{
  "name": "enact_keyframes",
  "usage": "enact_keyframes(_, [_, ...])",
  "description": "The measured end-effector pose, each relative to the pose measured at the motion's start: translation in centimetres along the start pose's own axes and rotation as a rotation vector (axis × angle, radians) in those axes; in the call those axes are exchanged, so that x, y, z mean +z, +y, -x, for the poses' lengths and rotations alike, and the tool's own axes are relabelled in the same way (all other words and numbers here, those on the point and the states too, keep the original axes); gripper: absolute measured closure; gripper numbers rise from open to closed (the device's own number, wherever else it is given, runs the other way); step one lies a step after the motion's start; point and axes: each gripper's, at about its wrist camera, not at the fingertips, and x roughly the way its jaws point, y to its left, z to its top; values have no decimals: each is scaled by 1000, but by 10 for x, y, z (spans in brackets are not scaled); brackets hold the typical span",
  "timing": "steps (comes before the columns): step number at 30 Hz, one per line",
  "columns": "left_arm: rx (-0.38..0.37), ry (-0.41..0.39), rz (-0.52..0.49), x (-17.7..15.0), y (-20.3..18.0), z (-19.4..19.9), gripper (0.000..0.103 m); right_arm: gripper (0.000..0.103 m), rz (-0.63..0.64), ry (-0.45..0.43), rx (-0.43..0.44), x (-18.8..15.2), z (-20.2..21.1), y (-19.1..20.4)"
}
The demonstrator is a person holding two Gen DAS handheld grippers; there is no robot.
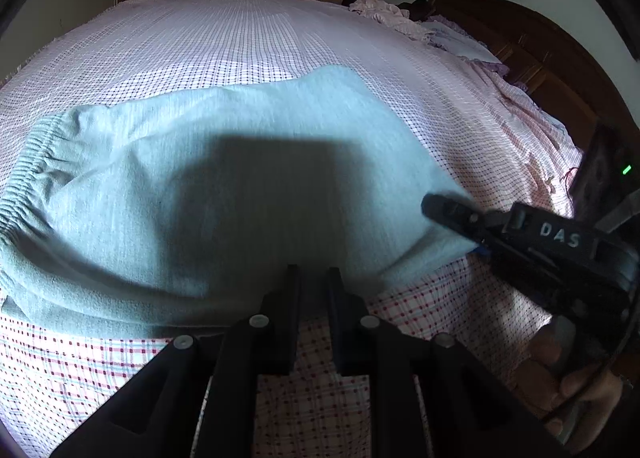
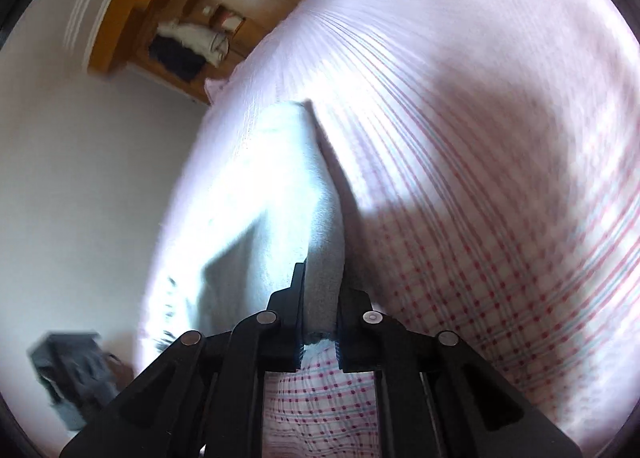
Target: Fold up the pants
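Light blue-grey pants (image 1: 224,193) are lying folded on the checked bedsheet (image 1: 248,41), elastic waistband at the left. The left gripper (image 1: 314,278) is pinching their near edge, while the right gripper (image 1: 444,209) is gripping their right corner.

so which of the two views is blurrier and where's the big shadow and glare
Right wrist view is blurrier: the checked pink bedsheet smears into streaks, and glare washes out the light blue knit pants. Left wrist view is mostly sharp; a big dark shadow lies across the pants in front of the left gripper, and the fisheye bows the bed.
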Motion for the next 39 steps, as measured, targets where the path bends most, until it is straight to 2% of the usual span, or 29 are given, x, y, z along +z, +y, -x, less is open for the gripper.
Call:
enact_keyframes(2, [-22,-8,17,0,5,5,90,100,208,-61,-107,1,9,45])
enact_keyframes(3, [-72,-35,61,0,13,13,91,100,326,-101,-156,-3,13,70])
enact_keyframes(5, [-182,-130,166,0,38,42,91,100,559,-197,-269,-18,18,118])
enact_keyframes(6, [-191,-177,197,1,52,59,91,100,655,-227,-309,-26,18,137])
enact_keyframes(7, [-175,-225,212,2,69,80,91,100,754,-249,-353,-35,15,158])
enact_keyframes(9, [-118,-266,211,8,105,113,91,100,865,-264,-418,-48,7,184])
enact_keyframes(12, [-72,-266,262,10,159,141,90,100,1057,-296,-505,-75,-14,225])
enact_keyframes(14, [-50,-253,300,5,194,150,90,100,1227,-327,-569,-104,-34,251])
enact_keyframes(18, [-17,-211,361,-15,242,150,90,100,1559,-342,-637,-171,-82,272])
enact_keyframes(21, [-32,-178,393,-32,260,144,90,100,1627,-310,-629,-198,-106,272])
enact_keyframes(26, [-47,-143,412,-48,271,135,90,100,1612,-286,-611,-202,-116,273])
enact_keyframes(32, [-70,-132,417,-54,275,128,90,100,1594,-370,-607,-200,-114,290])
enact_keyframes(34, [-71,-128,411,-55,273,126,90,100,1578,-366,-584,-199,-117,293])
enact_keyframes(39, [-64,-129,415,-56,272,124,90,100,1626,-349,-559,-224,-124,285])
